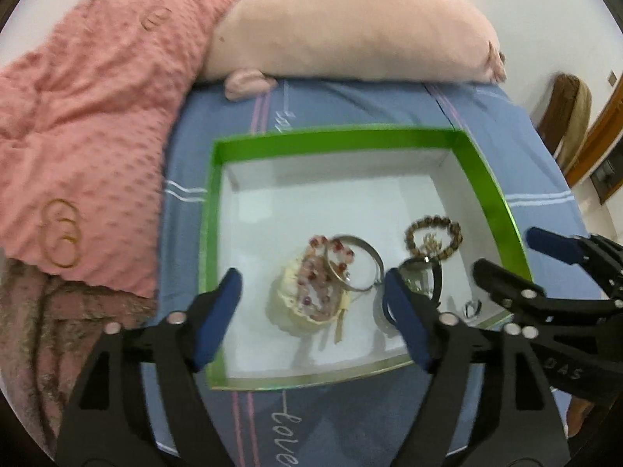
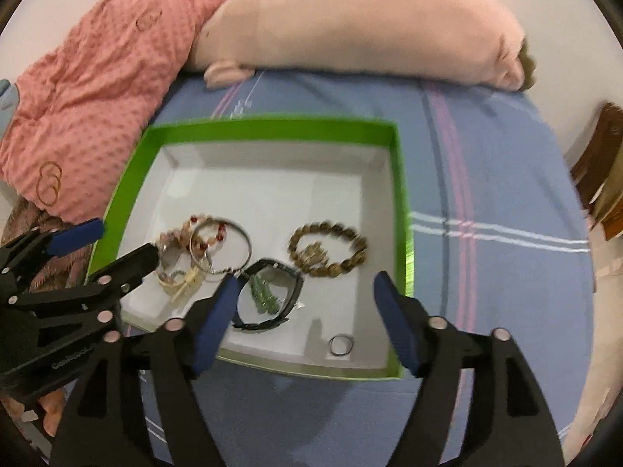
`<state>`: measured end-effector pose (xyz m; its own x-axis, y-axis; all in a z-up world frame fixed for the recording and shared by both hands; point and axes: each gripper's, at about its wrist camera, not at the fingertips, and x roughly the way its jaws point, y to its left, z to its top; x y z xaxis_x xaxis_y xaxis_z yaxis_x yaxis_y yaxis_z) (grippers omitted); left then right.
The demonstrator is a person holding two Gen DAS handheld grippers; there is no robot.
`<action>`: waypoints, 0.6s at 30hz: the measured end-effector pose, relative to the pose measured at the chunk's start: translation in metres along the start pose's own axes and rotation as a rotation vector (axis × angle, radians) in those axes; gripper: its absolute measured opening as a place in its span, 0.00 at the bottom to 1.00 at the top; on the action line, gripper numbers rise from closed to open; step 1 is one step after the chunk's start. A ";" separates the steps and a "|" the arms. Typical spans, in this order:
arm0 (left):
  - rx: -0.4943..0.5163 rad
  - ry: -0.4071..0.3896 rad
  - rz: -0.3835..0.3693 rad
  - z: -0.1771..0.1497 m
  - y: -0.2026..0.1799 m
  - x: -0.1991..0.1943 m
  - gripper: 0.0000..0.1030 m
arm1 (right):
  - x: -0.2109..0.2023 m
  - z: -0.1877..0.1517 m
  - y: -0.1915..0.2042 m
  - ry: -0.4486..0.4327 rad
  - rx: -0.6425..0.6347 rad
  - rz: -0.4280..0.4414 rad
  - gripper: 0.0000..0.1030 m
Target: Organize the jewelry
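Inside the green box [image 2: 401, 210], on its white floor, the jewelry is gathered toward the near side. A silver bangle [image 2: 222, 245] is seen lying over a pink and red beaded bracelet [image 2: 183, 233], with a cream tasselled piece [image 1: 300, 303] under them. Just to the right a brown beaded bracelet [image 2: 329, 249] is laid flat, something small and gold resting inside its ring. In front of it a black bangle [image 2: 272, 295] is seen with green beads inside, and a small silver ring [image 2: 340, 344] is set apart near the front wall.

The left gripper [image 1: 311, 315] is held above the box's near edge, its blue pads spread wide and nothing caught between them; the bangle-and-beads pile is framed right between the fingers in the left wrist view. The right gripper [image 2: 307, 323] is likewise held wide apart and empty, with the black bangle beside its left finger and the silver ring between the fingers.

The box is set on a blue striped bed sheet [image 2: 486, 179]. To the left a pink dotted blanket [image 1: 89, 116] is heaped, with gold bangles [image 1: 60, 233] lying on it. A pink plush pillow [image 1: 350, 27] is stretched across the far side.
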<state>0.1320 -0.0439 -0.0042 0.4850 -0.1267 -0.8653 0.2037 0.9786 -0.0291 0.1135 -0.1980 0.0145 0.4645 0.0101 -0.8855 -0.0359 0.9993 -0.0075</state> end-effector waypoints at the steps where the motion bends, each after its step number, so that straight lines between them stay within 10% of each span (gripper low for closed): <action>1: -0.009 -0.011 0.004 0.001 0.002 -0.005 0.82 | -0.004 0.001 -0.001 -0.009 0.004 -0.006 0.81; 18: -0.058 -0.005 0.047 -0.006 0.008 -0.032 0.94 | -0.029 -0.009 -0.002 -0.029 0.029 -0.056 0.91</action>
<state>0.1128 -0.0307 0.0205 0.4972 -0.0814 -0.8638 0.1312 0.9912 -0.0179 0.0923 -0.2008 0.0363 0.4903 -0.0450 -0.8704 0.0166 0.9990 -0.0423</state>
